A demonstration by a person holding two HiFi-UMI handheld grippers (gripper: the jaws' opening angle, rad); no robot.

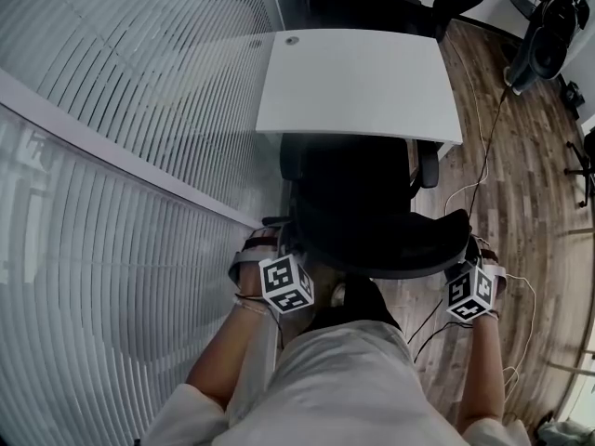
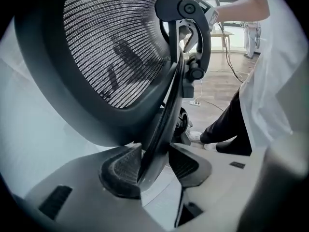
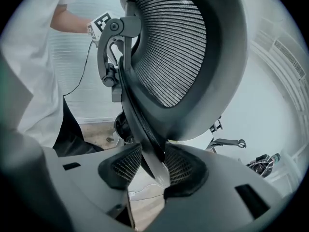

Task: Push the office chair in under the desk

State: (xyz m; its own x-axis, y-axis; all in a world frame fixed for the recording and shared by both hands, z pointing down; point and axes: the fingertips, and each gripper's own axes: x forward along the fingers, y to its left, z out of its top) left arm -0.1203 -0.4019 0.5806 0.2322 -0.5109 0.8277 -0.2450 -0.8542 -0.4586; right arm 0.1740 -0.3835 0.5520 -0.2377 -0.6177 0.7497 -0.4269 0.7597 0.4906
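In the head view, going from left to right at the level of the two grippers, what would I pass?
window blinds → left gripper → office chair → right gripper → wood floor

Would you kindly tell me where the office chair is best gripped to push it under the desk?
Take the backrest rim at its two side edges, coming from behind. The rim is thin and fits between the jaws of the left gripper and right gripper, and the seat points at the desk.
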